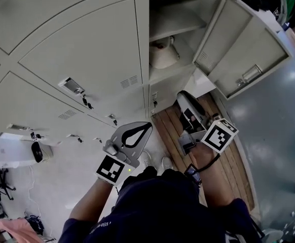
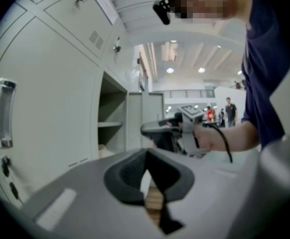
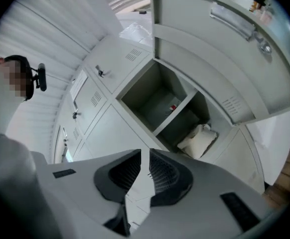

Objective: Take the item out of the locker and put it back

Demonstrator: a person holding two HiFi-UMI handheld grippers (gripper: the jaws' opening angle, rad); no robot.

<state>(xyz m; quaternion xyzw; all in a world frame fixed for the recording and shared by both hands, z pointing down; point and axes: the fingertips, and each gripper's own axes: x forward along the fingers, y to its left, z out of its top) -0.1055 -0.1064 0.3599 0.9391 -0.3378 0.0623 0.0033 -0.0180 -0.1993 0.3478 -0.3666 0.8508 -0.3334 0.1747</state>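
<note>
The locker (image 1: 184,70) at the top stands with its door (image 1: 244,44) swung out to the right. A white, soft-looking item (image 1: 162,52) lies on its lower shelf, under an empty upper shelf. My right gripper (image 1: 183,96) is raised in front of and below the opening; its jaws stand a narrow slit apart with nothing between them. In the right gripper view, that gripper (image 3: 145,153) points toward the compartment, the white item (image 3: 199,139) ahead to the right. My left gripper (image 1: 148,125) is shut and empty, lower left of the opening. The left gripper view shows it (image 2: 146,153) facing the right gripper (image 2: 157,129).
Closed locker doors (image 1: 86,54) with handles and key tags fill the wall to the left. A wooden platform (image 1: 223,151) runs along the floor below the open locker. A white box (image 1: 10,151) stands at far left. People (image 2: 229,111) stand far off in the hall.
</note>
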